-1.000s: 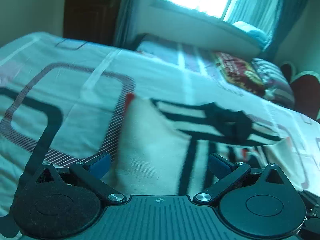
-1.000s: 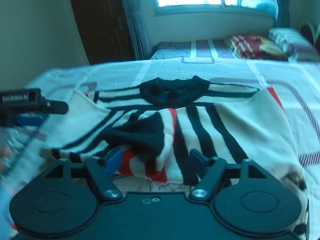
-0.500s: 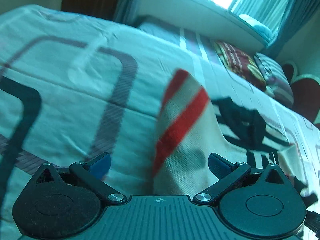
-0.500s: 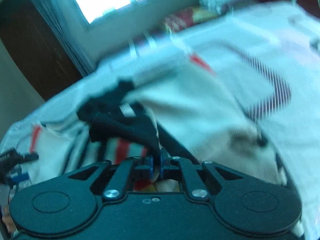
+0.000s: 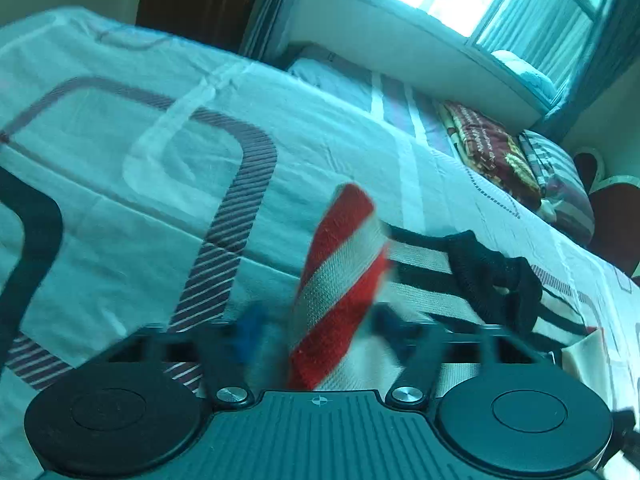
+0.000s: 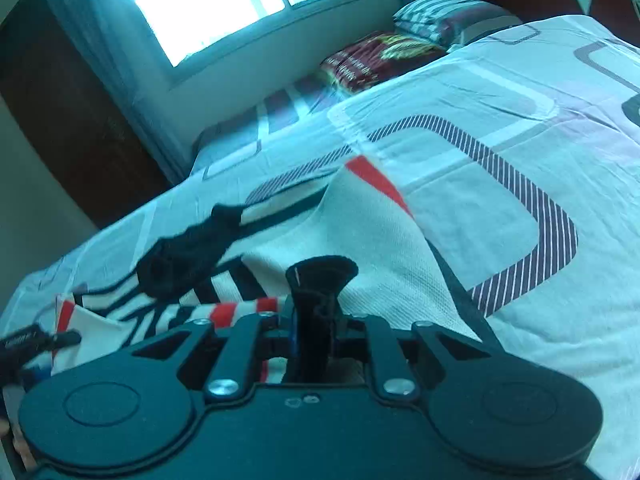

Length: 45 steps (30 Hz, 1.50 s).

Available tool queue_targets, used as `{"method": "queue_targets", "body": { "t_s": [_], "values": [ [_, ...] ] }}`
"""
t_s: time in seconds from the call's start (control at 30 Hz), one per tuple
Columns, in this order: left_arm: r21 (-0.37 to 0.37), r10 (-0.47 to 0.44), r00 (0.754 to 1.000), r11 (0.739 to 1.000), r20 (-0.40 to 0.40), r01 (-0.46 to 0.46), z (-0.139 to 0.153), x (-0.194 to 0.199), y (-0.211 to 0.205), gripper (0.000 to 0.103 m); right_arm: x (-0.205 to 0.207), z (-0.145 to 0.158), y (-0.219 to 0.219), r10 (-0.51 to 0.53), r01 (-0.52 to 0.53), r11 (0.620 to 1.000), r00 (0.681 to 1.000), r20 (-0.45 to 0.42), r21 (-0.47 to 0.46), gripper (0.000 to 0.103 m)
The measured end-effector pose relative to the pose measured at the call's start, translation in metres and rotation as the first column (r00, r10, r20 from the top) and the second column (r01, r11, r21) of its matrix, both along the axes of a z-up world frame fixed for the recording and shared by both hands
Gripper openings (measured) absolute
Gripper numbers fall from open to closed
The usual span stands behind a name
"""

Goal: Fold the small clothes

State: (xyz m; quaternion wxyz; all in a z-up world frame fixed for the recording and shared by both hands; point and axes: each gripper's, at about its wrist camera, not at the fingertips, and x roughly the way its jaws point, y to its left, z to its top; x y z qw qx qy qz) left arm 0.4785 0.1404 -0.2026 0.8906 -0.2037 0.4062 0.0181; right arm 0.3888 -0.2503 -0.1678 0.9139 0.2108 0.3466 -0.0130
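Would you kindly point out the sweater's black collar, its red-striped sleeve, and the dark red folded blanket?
black collar (image 6: 180,264), right wrist view, on the ribbed neck opening.
red-striped sleeve (image 5: 340,280), left wrist view, on its raised middle between the closing jaws.
dark red folded blanket (image 5: 488,152), left wrist view, on its patterned top.

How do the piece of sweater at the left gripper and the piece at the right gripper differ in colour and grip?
1. The red-and-white striped part stands up between the left gripper; the black cuff sticks up from the right gripper.
2. The left gripper's fingers are closing, not yet pressing the striped part; the right gripper is shut on the black cuff.

Both belong to one striped sweater on the bedsheet.
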Motion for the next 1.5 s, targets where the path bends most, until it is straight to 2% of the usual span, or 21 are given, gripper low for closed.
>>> {"method": "queue_targets", "body": {
  "t_s": [0.13, 0.27, 0.33, 0.47, 0.6, 0.63, 0.67, 0.7, 0.73, 0.8, 0.9, 1.07, 1.13, 1.17, 1.23, 1.27, 1.33, 1.37, 1.4, 1.43, 1.5],
  "values": [
    [-0.006, 0.025, 0.999, 1.000, 0.021, -0.025, -0.001, 0.004, -0.003, 0.054, 0.002, -0.001, -0.012, -0.006, 0.006, 1.000, 1.000, 0.004, -0.012, 0.018],
    [-0.008, 0.035, 0.999, 0.999, 0.011, -0.035, -0.001, 0.013, -0.003, 0.055, 0.024, 0.006, -0.013, 0.023, -0.019, 0.995, 0.999, 0.040, -0.099, 0.073],
    [0.014, 0.023, 1.000, 1.000, 0.015, -0.023, -0.002, 0.016, -0.005, 0.061, 0.041, 0.004, -0.015, 0.040, -0.036, 0.993, 0.999, 0.033, -0.115, 0.067],
    [0.047, 0.014, 1.000, 0.999, 0.018, -0.015, -0.002, 0.021, -0.010, 0.061, 0.072, -0.004, -0.024, 0.016, -0.015, 0.992, 1.000, 0.013, -0.126, 0.068],
    [0.061, 0.033, 0.999, 0.998, 0.025, -0.034, 0.000, 0.024, -0.010, 0.061, 0.087, -0.010, -0.031, -0.025, 0.025, 0.987, 1.000, 0.006, -0.159, 0.057],
    [0.061, 0.036, 0.999, 0.997, 0.030, -0.038, -0.001, 0.024, -0.010, 0.058, 0.087, -0.012, -0.032, -0.040, 0.040, 0.984, 0.999, 0.002, -0.175, 0.056],
    [0.073, 0.037, 0.999, 0.997, 0.031, -0.039, -0.002, 0.024, -0.011, 0.039, 0.091, -0.017, -0.032, -0.031, 0.025, 0.982, 0.999, -0.026, -0.186, 0.048],
    [0.087, 0.031, 0.999, 0.996, 0.029, -0.034, -0.004, 0.025, -0.013, 0.033, 0.093, -0.022, -0.032, -0.007, 0.000, 0.986, 0.999, -0.044, -0.169, 0.037],
    [0.098, 0.035, 0.999, 0.994, 0.039, -0.039, -0.004, 0.024, -0.015, 0.033, 0.091, -0.021, -0.030, -0.007, 0.001, 0.986, 0.999, -0.032, -0.169, 0.035],
    [0.113, 0.036, 0.998, 0.993, 0.053, -0.042, -0.002, 0.023, -0.020, 0.023, 0.088, -0.016, -0.026, 0.001, -0.002, 0.983, 1.000, -0.009, -0.186, 0.016],
    [0.136, 0.051, 0.995, 0.989, 0.081, -0.062, 0.004, 0.024, -0.021, 0.017, 0.083, -0.007, -0.029, -0.039, 0.045, 0.976, 0.999, 0.030, -0.215, 0.010],
    [0.171, 0.067, 0.994, 0.982, 0.091, -0.082, -0.007, 0.030, -0.012, 0.015, 0.084, -0.026, -0.035, -0.084, 0.084, 0.969, 0.996, 0.008, -0.232, 0.011],
    [0.180, 0.052, 0.995, 0.981, 0.089, -0.068, -0.002, 0.028, -0.014, 0.015, 0.083, -0.017, -0.030, -0.072, 0.072, 0.965, 0.997, 0.007, -0.250, 0.014],
    [0.174, 0.058, 0.995, 0.982, 0.084, -0.072, 0.003, 0.025, -0.013, 0.015, 0.080, -0.011, -0.029, -0.076, 0.078, 0.969, 0.997, 0.015, -0.236, 0.021],
    [0.147, 0.058, 0.995, 0.987, 0.085, -0.070, 0.012, 0.017, -0.012, 0.015, 0.068, 0.005, -0.028, -0.065, 0.075, 0.977, 0.996, 0.056, -0.201, 0.025],
    [0.149, 0.057, 0.995, 0.986, 0.087, -0.070, 0.017, 0.010, -0.012, 0.017, 0.061, 0.013, -0.023, -0.051, 0.066, 0.975, 0.996, 0.074, -0.214, 0.026],
    [0.157, 0.032, 0.995, 0.986, 0.095, -0.046, 0.026, -0.008, -0.016, 0.038, 0.048, 0.023, -0.014, 0.001, 0.016, 0.979, 0.997, 0.081, -0.204, 0.032],
    [0.167, 0.017, 0.994, 0.985, 0.109, -0.035, 0.030, -0.020, -0.019, 0.062, 0.041, 0.027, -0.008, 0.038, -0.021, 0.981, 0.996, 0.085, -0.192, 0.039],
    [0.182, 0.012, 0.992, 0.983, 0.128, -0.035, 0.033, -0.034, -0.022, 0.077, 0.033, 0.029, -0.001, 0.069, -0.052, 0.979, 0.994, 0.084, -0.195, 0.050],
    [0.192, 0.002, 0.989, 0.981, 0.148, -0.031, 0.036, -0.048, -0.026, 0.078, 0.025, 0.031, 0.007, 0.107, -0.088, 0.977, 0.990, 0.090, -0.193, 0.050],
    [0.210, -0.040, 0.988, 0.978, 0.150, 0.008, 0.038, -0.071, -0.036, 0.078, 0.011, 0.030, 0.021, 0.175, -0.158, 0.970, 0.981, 0.081, -0.184, 0.040]
  ]
}}
